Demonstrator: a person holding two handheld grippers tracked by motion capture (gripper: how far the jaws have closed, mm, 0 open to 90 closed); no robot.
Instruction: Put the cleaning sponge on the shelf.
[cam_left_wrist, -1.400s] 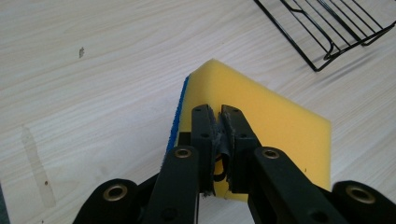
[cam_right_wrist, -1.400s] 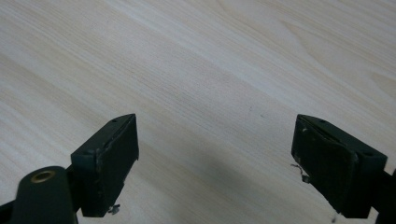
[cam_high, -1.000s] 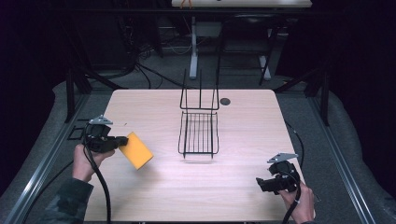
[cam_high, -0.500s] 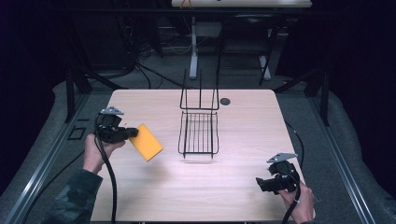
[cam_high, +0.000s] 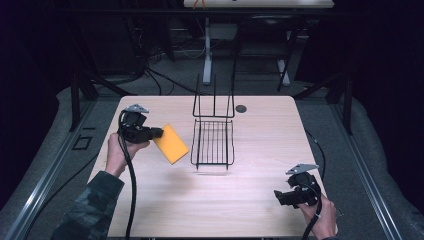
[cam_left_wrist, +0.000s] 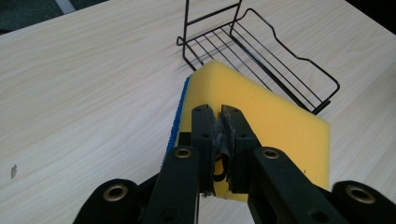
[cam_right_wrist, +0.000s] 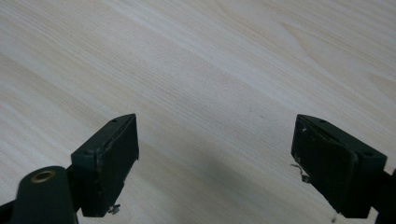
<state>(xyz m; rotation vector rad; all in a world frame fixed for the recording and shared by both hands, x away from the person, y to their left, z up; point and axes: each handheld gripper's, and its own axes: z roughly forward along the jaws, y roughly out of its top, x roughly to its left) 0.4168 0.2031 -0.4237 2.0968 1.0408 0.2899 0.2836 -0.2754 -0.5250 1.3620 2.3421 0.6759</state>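
High view: your left gripper (cam_high: 159, 133) pinches the sponge (cam_high: 171, 144) at centre left beside the rack (cam_high: 213, 145), while your right gripper (cam_high: 280, 198) sits spread at lower right.

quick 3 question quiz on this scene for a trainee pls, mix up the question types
1. True or false: the left gripper is shut on the yellow rectangular sponge with a blue underside.
2. How do the right gripper's jaws stand? A) pinched on the sponge B) wide apart with nothing between them C) hooked on the rack
3. On which side of the sponge does the black wire rack with a tall back stand in the high view?

Key
1. True.
2. B; bare light wooden table lies beneath them.
3. To its right, at the table's middle.
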